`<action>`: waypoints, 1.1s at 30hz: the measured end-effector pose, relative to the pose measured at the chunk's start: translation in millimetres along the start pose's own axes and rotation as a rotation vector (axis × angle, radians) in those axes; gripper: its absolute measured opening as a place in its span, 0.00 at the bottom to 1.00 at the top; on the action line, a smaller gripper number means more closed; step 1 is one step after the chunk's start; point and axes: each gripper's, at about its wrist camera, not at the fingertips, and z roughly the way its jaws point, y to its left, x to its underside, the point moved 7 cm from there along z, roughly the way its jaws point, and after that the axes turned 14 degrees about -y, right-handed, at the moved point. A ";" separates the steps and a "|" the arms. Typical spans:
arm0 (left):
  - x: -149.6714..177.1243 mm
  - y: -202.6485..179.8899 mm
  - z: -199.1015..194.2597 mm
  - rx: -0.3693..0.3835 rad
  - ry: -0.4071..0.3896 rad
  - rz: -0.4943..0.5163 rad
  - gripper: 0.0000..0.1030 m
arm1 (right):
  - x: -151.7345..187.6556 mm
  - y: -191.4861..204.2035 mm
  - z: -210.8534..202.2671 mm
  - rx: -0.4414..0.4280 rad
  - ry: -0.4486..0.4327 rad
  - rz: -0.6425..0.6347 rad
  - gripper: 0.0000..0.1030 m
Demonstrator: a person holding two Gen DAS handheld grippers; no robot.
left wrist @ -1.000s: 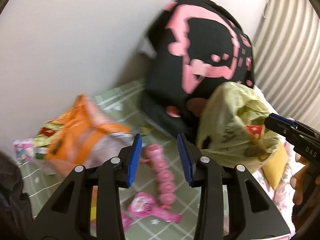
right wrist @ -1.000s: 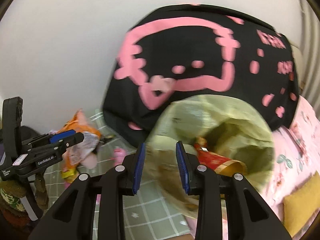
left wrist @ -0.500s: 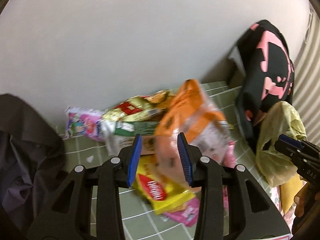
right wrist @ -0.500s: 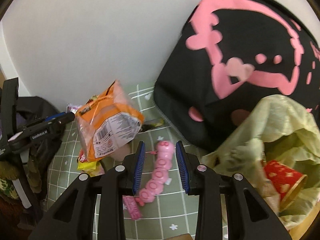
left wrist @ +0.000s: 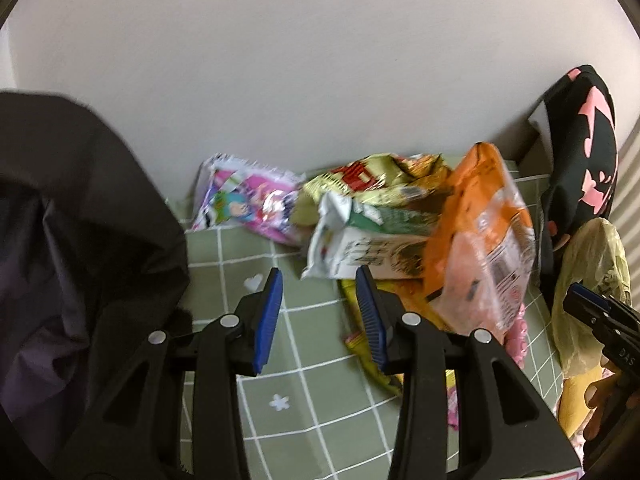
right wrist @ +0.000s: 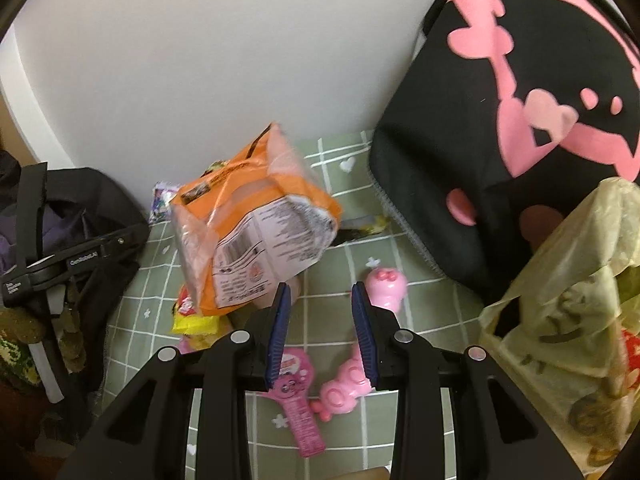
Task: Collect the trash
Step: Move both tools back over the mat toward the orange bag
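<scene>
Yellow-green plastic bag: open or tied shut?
Open: the plastic bag gapes at its mouth, with a red package visible inside.

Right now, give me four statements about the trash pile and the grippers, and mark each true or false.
1. The orange bag sits on top of other wrappers. True.
2. The left gripper is clamped on the orange bag. False: its jaws are open, nothing between them.
3. The pink caterpillar toy lies on the green checked cloth. True.
4. The yellowish plastic bag is empty. False: something red shows inside it.
</scene>
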 end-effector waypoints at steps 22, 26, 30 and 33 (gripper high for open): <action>-8.1 26.7 -7.2 0.033 -0.098 -0.097 0.45 | 39.8 44.9 1.6 -0.096 0.068 -0.050 0.30; -30.1 37.6 17.1 0.054 -0.084 -0.160 0.51 | 33.2 28.8 -6.8 -0.058 0.040 -0.035 0.30; -41.6 55.6 49.8 0.019 -0.018 -0.286 0.54 | 32.9 10.1 -11.3 -0.026 0.045 -0.005 0.30; -40.0 68.9 63.1 -0.061 -0.003 -0.360 0.54 | 35.4 1.0 -13.8 -0.012 0.053 0.007 0.30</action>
